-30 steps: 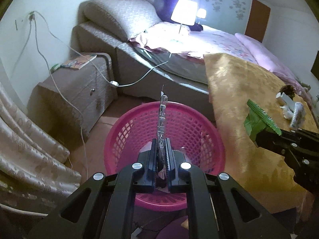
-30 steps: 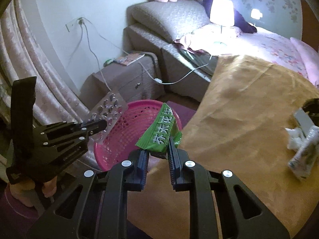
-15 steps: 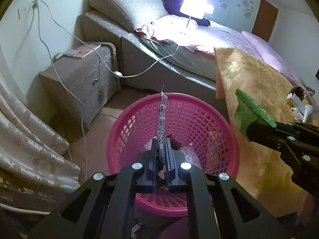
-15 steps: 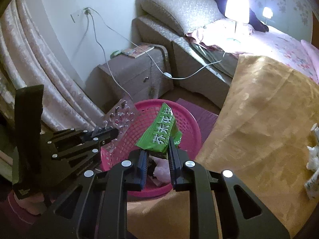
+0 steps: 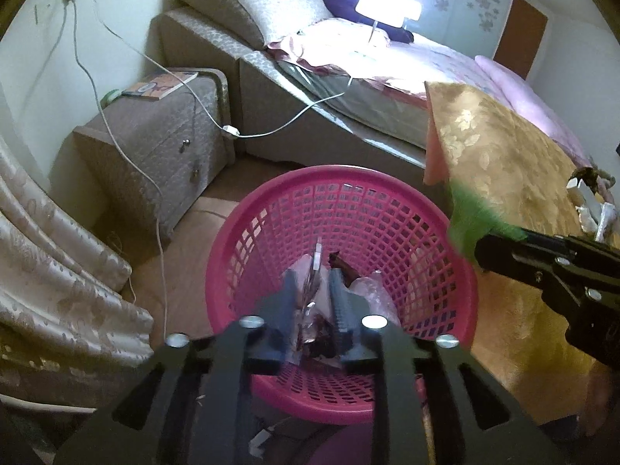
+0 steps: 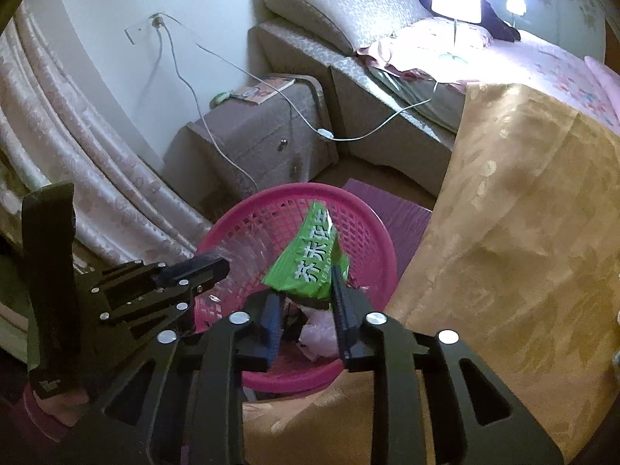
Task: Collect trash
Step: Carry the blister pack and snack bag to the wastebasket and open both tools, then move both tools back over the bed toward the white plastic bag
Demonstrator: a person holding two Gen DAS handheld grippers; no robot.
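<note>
A pink mesh waste basket (image 5: 434, 267) stands on the floor beside the bed; it also shows in the right wrist view (image 6: 372, 232). My left gripper (image 5: 314, 290) is over the basket with its jaws apart, and the clear blister pack (image 5: 314, 267) is blurred between them, dropping into the basket. My right gripper (image 6: 304, 290) is over the basket's rim with its jaws spread; the green snack wrapper (image 6: 310, 255) still sits between them. The wrapper appears blurred in the left wrist view (image 5: 469, 224).
A gold cloth covers the table (image 6: 523, 213) right of the basket, with more litter (image 5: 593, 213) at its far end. A bedside cabinet (image 5: 155, 147), white cables (image 5: 155, 201), curtains (image 5: 58, 271) and the bed (image 5: 368, 77) surround the basket. Crumpled trash (image 6: 317, 329) lies inside it.
Both grippers moved down over the basket. The left jaws opened and the blister pack slid down. The right jaws widened around the green wrapper.
</note>
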